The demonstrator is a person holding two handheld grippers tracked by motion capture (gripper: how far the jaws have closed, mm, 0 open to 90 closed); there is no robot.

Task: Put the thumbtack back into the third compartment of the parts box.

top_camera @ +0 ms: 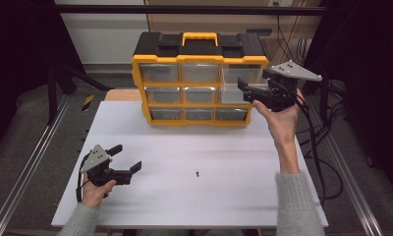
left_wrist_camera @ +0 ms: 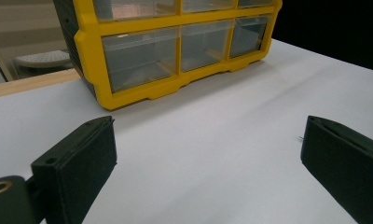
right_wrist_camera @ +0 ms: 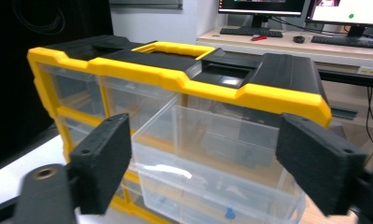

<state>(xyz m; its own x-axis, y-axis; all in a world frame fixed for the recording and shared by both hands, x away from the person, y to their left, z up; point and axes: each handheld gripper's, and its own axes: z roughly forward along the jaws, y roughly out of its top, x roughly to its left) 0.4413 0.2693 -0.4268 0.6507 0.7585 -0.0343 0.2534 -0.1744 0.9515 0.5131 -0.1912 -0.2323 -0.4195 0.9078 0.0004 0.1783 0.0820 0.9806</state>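
Observation:
A yellow and black drawer organizer (top_camera: 199,49) (left_wrist_camera: 91,51) (right_wrist_camera: 254,95) stands at the back of the white table (top_camera: 209,147). One clear drawer (top_camera: 232,93) (right_wrist_camera: 212,154) in its right column is pulled out, with small parts inside, one of them blue (right_wrist_camera: 229,213). My right gripper (top_camera: 248,91) (right_wrist_camera: 203,158) is raised in front of that drawer. Its jaws stand wide, one on each side of the drawer's front, and the pads do not press on it. My left gripper (top_camera: 128,157) (left_wrist_camera: 208,154) rests low over the table's near left, open, with bare table between its jaws.
A tiny dark blue part (top_camera: 197,173) lies alone on the table near its middle front. The organizer's other drawers are pushed in. Cables hang beside the table's right edge (top_camera: 317,162). A desk with monitors and keyboards (right_wrist_camera: 287,32) stands behind the organizer.

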